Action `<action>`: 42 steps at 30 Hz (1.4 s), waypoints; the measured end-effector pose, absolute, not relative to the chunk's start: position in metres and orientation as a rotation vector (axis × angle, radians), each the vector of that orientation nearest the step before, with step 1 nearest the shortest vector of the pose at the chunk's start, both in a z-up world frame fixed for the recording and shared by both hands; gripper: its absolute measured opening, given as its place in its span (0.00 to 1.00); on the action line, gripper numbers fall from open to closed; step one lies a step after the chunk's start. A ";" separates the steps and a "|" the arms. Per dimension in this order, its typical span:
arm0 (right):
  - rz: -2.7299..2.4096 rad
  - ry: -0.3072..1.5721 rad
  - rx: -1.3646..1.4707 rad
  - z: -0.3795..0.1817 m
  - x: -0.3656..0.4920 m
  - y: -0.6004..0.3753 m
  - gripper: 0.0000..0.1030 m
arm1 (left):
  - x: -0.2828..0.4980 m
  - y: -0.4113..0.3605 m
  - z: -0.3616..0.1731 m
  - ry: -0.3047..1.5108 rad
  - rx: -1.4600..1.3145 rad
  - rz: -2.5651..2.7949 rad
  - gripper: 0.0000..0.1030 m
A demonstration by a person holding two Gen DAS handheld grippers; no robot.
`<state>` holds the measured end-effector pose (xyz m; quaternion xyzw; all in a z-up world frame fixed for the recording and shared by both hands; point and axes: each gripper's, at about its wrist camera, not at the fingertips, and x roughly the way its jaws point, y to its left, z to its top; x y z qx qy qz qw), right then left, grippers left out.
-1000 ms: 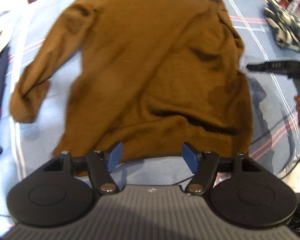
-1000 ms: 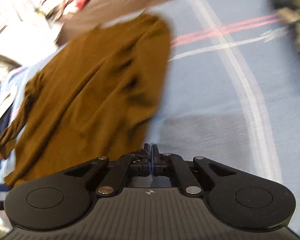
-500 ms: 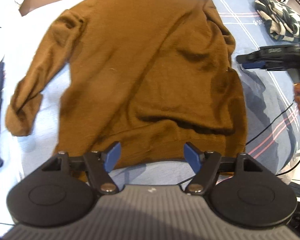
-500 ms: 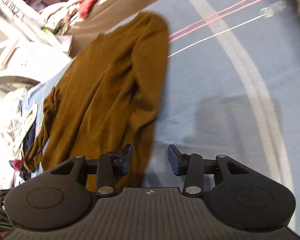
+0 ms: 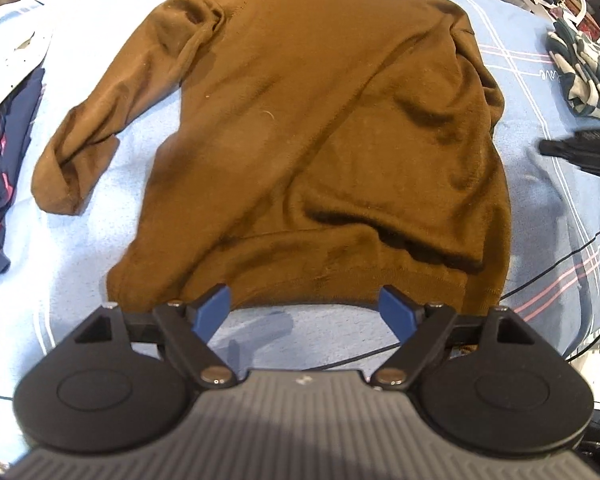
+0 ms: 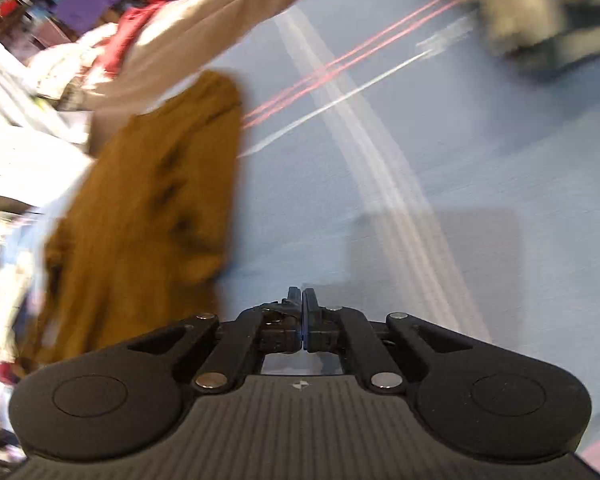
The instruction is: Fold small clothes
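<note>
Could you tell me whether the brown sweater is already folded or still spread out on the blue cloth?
Mostly spread: the brown sweater lies flat with one sleeve stretched out sideways; the other sleeve appears tucked over the body.

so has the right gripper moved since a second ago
Yes. In its own view the right gripper has slid rightward, away from the brown sweater, whose edge now lies left of it, over bare blue sheet.

My left gripper [image 5: 306, 312] points steeply down, jaws wide and opening, nothing between the blue pads [image 5: 212, 312]. My right gripper [image 6: 302, 300] angles down, jaws pressed together, empty; it shows blurred in the left view.
</note>
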<state>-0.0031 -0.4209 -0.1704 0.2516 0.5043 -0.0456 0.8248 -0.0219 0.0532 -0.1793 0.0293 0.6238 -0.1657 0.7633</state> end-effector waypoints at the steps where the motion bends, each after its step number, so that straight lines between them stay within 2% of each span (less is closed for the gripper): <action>1: -0.118 1.089 0.485 -0.168 -0.006 -0.432 0.01 | -0.022 0.052 -0.181 1.360 0.058 -0.362 0.79; 2: -0.102 1.104 0.459 -0.165 -0.006 -0.441 0.02 | -0.022 0.051 -0.182 1.362 0.056 -0.364 0.79; 3: -0.062 1.107 0.488 -0.165 -0.006 -0.447 0.08 | -0.022 0.050 -0.182 1.360 0.057 -0.361 0.79; 5: 0.014 1.075 0.611 -0.168 -0.004 -0.446 0.46 | -0.021 0.049 -0.181 1.357 0.062 -0.357 0.79; 6: 0.064 1.062 0.661 -0.173 -0.001 -0.439 0.55 | -0.020 0.048 -0.181 1.358 0.064 -0.360 0.79; 7: 0.101 1.060 0.682 -0.178 0.005 -0.427 0.60 | -0.020 0.048 -0.179 1.357 0.069 -0.363 0.79; 12: 0.191 1.103 0.755 -0.208 0.029 -0.381 0.61 | -0.021 0.048 -0.172 1.347 0.091 -0.353 0.81; 13: 0.179 1.106 0.778 -0.213 0.032 -0.378 0.60 | -0.022 0.049 -0.172 1.349 0.090 -0.347 0.81; 15: 0.140 1.078 0.809 -0.215 0.033 -0.378 0.44 | -0.023 0.051 -0.171 1.356 0.083 -0.334 0.81; 16: 0.119 1.075 0.819 -0.213 0.030 -0.383 0.20 | -0.024 0.053 -0.171 1.357 0.078 -0.331 0.81; 17: 0.101 1.082 0.819 -0.214 0.029 -0.385 0.03 | -0.025 0.054 -0.171 1.357 0.075 -0.328 0.82; 24: 0.011 0.994 0.765 -0.190 0.017 -0.411 0.02 | -0.025 0.053 -0.174 1.359 0.068 -0.333 0.82; 33: -0.246 0.998 0.458 -0.136 -0.007 -0.529 0.01 | -0.019 0.043 -0.178 1.359 0.069 -0.356 0.84; 34: -0.273 1.022 0.409 -0.137 -0.006 -0.533 0.07 | -0.019 0.042 -0.179 1.361 0.070 -0.357 0.84; 35: -0.267 1.058 0.394 -0.140 -0.006 -0.539 0.25 | -0.019 0.042 -0.180 1.364 0.073 -0.358 0.84; 36: -0.260 1.076 0.392 -0.142 -0.006 -0.540 0.32 | -0.019 0.042 -0.181 1.365 0.080 -0.358 0.84; 37: -0.278 1.066 0.359 -0.137 -0.009 -0.534 0.53 | -0.018 0.043 -0.182 1.364 0.092 -0.355 0.84; 38: -0.292 1.037 0.307 -0.128 -0.014 -0.523 0.69 | -0.018 0.045 -0.182 1.361 0.105 -0.347 0.84; 39: -0.276 1.002 0.276 -0.119 -0.022 -0.510 0.74 | -0.018 0.048 -0.182 1.360 0.117 -0.336 0.84; 41: -0.148 0.976 0.326 -0.112 -0.039 -0.480 0.92 | -0.017 0.060 -0.183 1.351 0.128 -0.305 0.84; 42: -0.058 0.986 0.380 -0.114 -0.048 -0.461 0.94 | -0.018 0.069 -0.184 1.342 0.124 -0.280 0.84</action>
